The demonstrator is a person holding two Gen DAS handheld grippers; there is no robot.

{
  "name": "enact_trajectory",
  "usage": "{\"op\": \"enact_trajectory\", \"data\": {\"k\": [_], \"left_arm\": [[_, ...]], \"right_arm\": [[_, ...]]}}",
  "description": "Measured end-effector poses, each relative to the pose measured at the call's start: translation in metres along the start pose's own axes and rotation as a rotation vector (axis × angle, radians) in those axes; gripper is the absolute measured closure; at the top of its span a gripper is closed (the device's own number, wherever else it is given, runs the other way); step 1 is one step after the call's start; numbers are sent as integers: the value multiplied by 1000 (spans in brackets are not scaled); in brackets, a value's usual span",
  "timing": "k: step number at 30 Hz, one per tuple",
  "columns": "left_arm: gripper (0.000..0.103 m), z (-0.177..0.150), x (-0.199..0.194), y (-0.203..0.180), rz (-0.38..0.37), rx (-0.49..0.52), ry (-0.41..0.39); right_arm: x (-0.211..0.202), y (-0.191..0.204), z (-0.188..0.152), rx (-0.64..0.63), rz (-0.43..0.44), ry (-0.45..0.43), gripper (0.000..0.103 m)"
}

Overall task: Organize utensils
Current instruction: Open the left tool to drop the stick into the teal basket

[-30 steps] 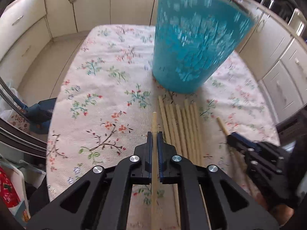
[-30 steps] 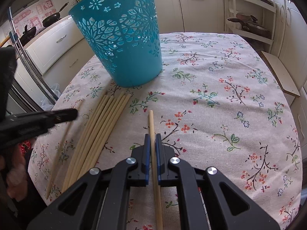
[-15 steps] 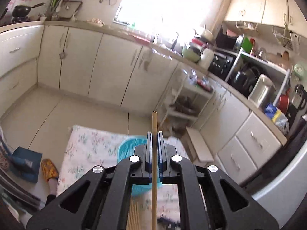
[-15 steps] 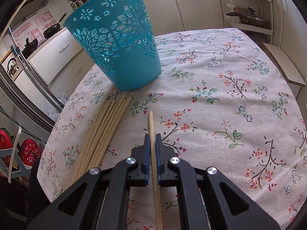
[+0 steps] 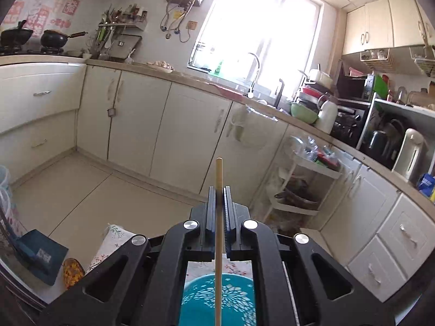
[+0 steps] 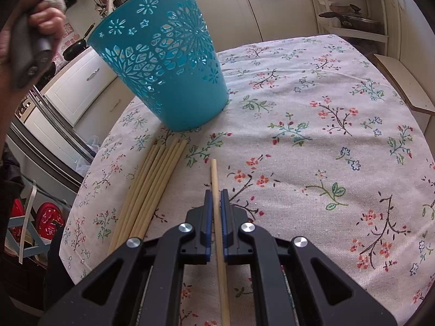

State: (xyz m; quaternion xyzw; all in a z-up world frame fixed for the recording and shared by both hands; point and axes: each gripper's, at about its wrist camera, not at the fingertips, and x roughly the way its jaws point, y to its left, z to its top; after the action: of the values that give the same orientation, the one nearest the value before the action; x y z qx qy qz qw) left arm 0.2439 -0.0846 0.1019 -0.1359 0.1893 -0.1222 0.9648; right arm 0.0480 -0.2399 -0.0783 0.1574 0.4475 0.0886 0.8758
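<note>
In the left wrist view, the left gripper (image 5: pixel 219 209) is clamped narrow on a single chopstick (image 5: pixel 218 233), which runs straight up between the blue pads with its tip pointing toward the kitchen cabinets far across the room. Below the fingers, at the near bottom edge, the open mouth of the teal basket (image 5: pixel 233 298) shows, with the chopstick's lower length crossing over it. A strip of the flowered tablecloth (image 5: pixel 114 241) is visible to the left. I judge this stick is over the basket and about to be dropped in; whether anything already lies inside cannot be told.

In the right wrist view, the right gripper (image 6: pixel 216 212) is likewise pinched tight on its own chopstick (image 6: pixel 216 190), held low over the tablecloth (image 6: pixel 312 149) and pointing toward the far side of the table. The teal basket (image 6: pixel 163 62) stands upright at the far left of the table. Just near of it, to the left of the gripper, a bundle of loose chopsticks (image 6: pixel 152 184) lies on the cloth, close together and touching. At the far upper left a hand (image 6: pixel 32 35) grips the other tool above the basket's rim, with a thin stick showing there.

So the task looks early: two sticks are in the grippers, neither seen deposited, and the whole bundle remains to be collected.
</note>
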Motion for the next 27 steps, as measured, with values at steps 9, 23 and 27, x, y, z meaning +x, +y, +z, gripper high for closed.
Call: {"op": "enact_trajectory", "data": {"k": [9,23,27], "left_arm": [[97,-51,17,5,40,67,130],[25,-98,-114,87,105,-17,229],[24,-136,-130,110,122,-39,341]], "right_arm": [[0,0,0,1,3,0,97],[-2,18,0,-89,-105,8,82],[8,40,0,-224,-240,28,84]]}}
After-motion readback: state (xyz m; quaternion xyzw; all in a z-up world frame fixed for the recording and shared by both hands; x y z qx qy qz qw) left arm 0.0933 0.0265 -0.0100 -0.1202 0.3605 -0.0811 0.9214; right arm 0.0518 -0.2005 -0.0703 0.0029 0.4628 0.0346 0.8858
